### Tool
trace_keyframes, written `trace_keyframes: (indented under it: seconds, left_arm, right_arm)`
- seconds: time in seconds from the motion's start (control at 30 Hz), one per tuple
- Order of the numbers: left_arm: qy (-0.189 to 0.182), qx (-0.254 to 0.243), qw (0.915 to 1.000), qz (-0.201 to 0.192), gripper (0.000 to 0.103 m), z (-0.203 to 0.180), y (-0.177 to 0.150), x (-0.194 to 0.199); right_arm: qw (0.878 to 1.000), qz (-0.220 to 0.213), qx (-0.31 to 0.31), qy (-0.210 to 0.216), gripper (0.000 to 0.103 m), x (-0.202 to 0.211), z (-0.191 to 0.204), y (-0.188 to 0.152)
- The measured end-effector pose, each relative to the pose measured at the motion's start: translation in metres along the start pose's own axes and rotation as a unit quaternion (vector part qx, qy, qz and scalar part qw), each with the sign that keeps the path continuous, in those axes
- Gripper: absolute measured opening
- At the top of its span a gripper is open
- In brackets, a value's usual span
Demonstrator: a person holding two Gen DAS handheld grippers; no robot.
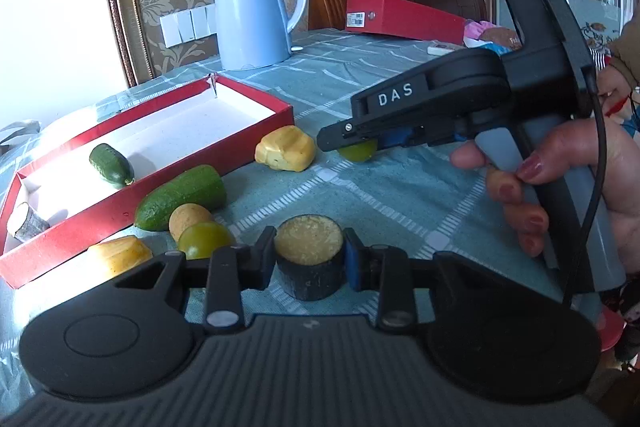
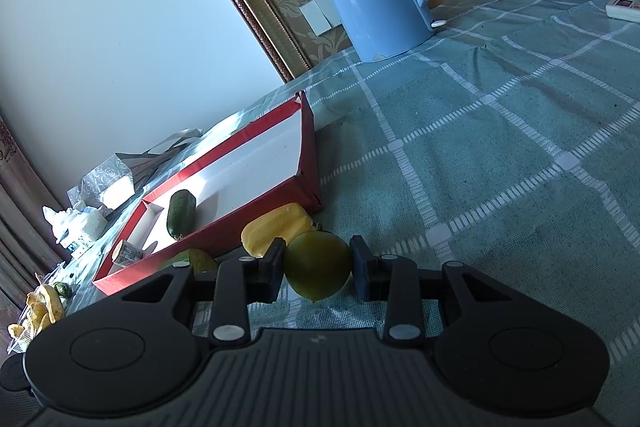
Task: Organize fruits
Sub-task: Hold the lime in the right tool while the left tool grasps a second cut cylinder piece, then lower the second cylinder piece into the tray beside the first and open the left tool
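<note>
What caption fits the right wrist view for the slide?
Right gripper shut on a round green fruit over the teal checked tablecloth, beside the open red cardboard box.

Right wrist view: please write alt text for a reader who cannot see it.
The right gripper is shut on a round green fruit just above a checked teal tablecloth. Behind it lie a yellow fruit and an open red box holding a cucumber.
</note>
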State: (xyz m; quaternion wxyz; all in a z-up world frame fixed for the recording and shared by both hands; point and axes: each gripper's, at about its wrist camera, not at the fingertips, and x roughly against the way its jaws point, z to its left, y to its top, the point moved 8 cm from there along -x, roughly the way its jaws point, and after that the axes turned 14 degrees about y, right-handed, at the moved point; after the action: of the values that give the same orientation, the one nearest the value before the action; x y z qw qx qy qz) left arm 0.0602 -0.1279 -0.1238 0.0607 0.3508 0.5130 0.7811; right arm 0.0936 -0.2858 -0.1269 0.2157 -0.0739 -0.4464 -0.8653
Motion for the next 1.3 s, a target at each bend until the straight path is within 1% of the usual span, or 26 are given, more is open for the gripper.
trace_keyframes:
  seconds: [0.07, 0.17, 0.2, 0.27, 0.33, 0.43, 0.57, 0.67, 0.83, 0.93, 0.97, 1.1, 1.17, 1.3]
  left_arm:
    - [-0.009, 0.035, 0.9993, -0.013, 0.031, 0.01, 0.003, 0.004]
    - [-0.019, 0.096, 0.9943, -0.042, 0.031, 0.028, 0.008, 0.011]
    - [-0.012, 0.112, 0.9923, -0.052, 0.031, 0.036, 0.011, 0.012]
    - [0.002, 0.134, 0.9892, -0.06, 0.031, 0.049, 0.014, 0.012]
    - [0.003, 0.16, 0.985, -0.066, 0.031, 0.065, 0.019, 0.009]
    - [0.023, 0.18, 0.9807, -0.073, 0.031, 0.088, 0.026, 0.007]
    - [0.053, 0.211, 0.9729, -0.079, 0.031, 0.124, 0.036, 0.0]
    - [0.095, 0.224, 0.9668, -0.077, 0.031, 0.15, 0.039, -0.01]
    - [0.141, 0.241, 0.9578, -0.067, 0.031, 0.179, 0.04, -0.028]
    - [0.169, 0.238, 0.9549, -0.054, 0.031, 0.189, 0.038, -0.041]
    - [0.182, 0.237, 0.9533, -0.044, 0.031, 0.193, 0.035, -0.048]
    - [0.21, 0.232, 0.9497, -0.006, 0.031, 0.2, 0.02, -0.069]
    - [0.21, 0.236, 0.9488, 0.011, 0.031, 0.202, 0.013, -0.075]
    - [0.201, 0.25, 0.9471, 0.013, 0.031, 0.207, 0.01, -0.075]
  right_arm:
    - [1.0, 0.0, 0.0, 0.0, 0.033, 0.0, 0.0, 0.0]
    - [1.0, 0.0, 0.0, 0.0, 0.033, 0.0, 0.0, 0.0]
    - [1.0, 0.0, 0.0, 0.0, 0.033, 0.0, 0.0, 0.0]
    - [1.0, 0.001, 0.001, -0.001, 0.033, 0.0, 0.0, 0.0]
    - [1.0, 0.001, 0.004, -0.003, 0.033, 0.0, 0.0, 0.0]
    - [1.0, 0.002, 0.005, -0.004, 0.033, 0.0, -0.001, 0.0]
    - [1.0, 0.002, 0.005, -0.004, 0.033, 0.0, 0.0, 0.0]
    - [1.0, 0.001, 0.003, -0.002, 0.033, 0.0, 0.0, 0.0]
    - [1.0, 0.001, 0.001, -0.001, 0.033, -0.001, 0.001, 0.0]
    - [1.0, 0.0, 0.001, -0.001, 0.033, 0.0, 0.0, 0.0]
    - [1.0, 0.0, 0.001, -0.001, 0.033, 0.0, -0.001, 0.0]
    - [1.0, -0.009, -0.007, 0.008, 0.033, 0.004, -0.002, 0.002]
    - [1.0, -0.02, -0.007, 0.016, 0.033, 0.006, -0.001, 0.003]
    - [0.999, -0.034, 0.026, 0.022, 0.033, 0.006, 0.013, 0.007]
